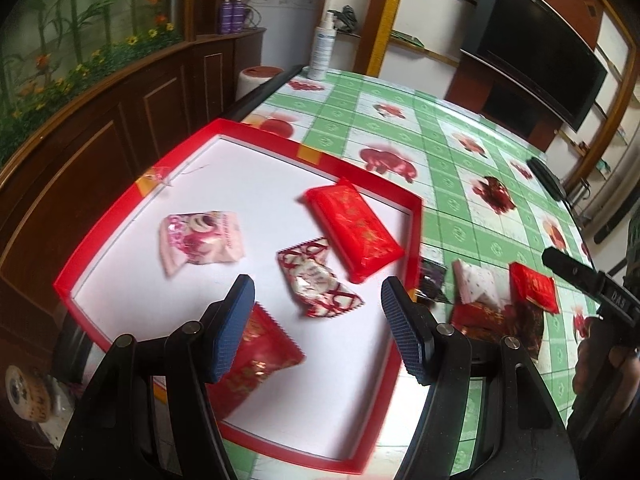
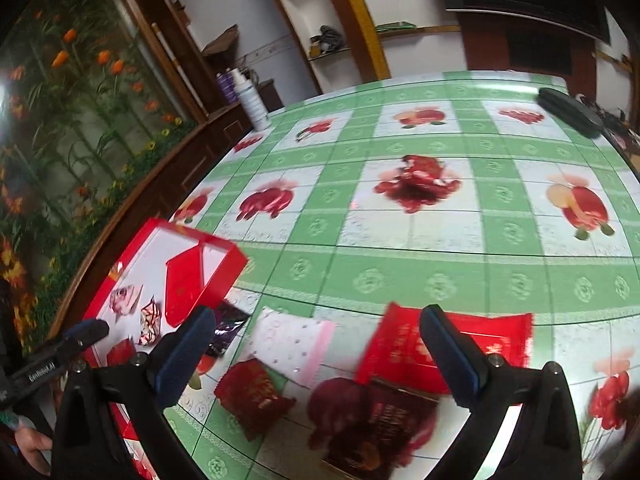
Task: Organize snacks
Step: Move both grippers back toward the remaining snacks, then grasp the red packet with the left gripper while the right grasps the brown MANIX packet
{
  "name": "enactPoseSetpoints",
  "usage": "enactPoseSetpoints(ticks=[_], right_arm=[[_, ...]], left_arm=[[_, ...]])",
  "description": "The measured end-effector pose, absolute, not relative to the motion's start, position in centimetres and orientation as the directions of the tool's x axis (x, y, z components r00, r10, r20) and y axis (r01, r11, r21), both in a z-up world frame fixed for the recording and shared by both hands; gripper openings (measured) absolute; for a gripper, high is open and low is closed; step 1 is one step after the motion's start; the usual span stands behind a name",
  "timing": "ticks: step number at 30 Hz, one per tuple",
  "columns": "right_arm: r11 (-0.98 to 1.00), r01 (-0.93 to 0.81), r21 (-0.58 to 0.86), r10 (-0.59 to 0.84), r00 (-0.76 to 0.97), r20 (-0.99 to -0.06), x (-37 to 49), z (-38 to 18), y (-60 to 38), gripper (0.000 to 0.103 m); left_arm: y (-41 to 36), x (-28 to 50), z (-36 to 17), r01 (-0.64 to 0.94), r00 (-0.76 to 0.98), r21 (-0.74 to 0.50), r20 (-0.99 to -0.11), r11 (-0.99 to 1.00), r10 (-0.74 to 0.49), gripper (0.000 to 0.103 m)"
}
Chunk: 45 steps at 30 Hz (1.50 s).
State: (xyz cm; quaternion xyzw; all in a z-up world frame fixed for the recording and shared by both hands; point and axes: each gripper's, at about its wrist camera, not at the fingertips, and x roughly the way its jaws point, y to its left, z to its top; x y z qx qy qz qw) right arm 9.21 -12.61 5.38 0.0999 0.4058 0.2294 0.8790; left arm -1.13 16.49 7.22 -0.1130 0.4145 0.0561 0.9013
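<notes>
Four wrapped snacks lie in the red-rimmed tray (image 1: 362, 184) on the worktop (image 2: 400, 264), the glossy red packet (image 1: 354, 234) near its far right rim; more crinkly packets (image 2: 404, 348) sit loose just beside it. Both the left gripper (image 1: 318, 326) and right gripper (image 2: 316, 356) hover, fingers apart, holding nothing

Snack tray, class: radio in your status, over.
Both grippers, left and right, open and empty. Red tray holds four snacks; loose snacks wait on the tablecloth beside it. Nothing blocking.
</notes>
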Motion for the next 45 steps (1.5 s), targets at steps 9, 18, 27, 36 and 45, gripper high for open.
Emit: enactPoseSetpoints(ticks=[9,18,27,36,45], right_arm=[[0.905,-0.245,0.347,0.424,0.561,-0.711,8.8,4.4,-15.8,0.103],[0.932,-0.217,0.292,0.364,0.549,-0.752,5.7,3.6,-16.7,0.103],[0.937,-0.198,0.289,0.350,0.538,-0.767,5.4,2.7,-16.6,0.066],[0.940,-0.193,0.281,0.341,0.534,-0.774,5.3,2.0,-15.7,0.054],[0.945,-0.209,0.250,0.324,0.523,-0.788,5.3,1.0,-14.5,0.051]], left_arm=[[12.2,-0.7,7.6,-0.090,0.646,-0.152,-0.761,0.984,-0.058,0.066],[7.3,0.3,6.1,0.009,0.605,-0.146,-0.787,0.989,-0.122,0.066],[4.6,0.4,4.4,0.066,0.575,-0.120,-0.807,0.991,-0.136,0.066],[3.1,1.8,3.0,0.096,0.558,-0.092,-0.820,0.991,-0.130,0.066],[2.1,2.7,1.8,0.139,0.515,-0.121,-0.839,0.983,-0.176,0.066]])
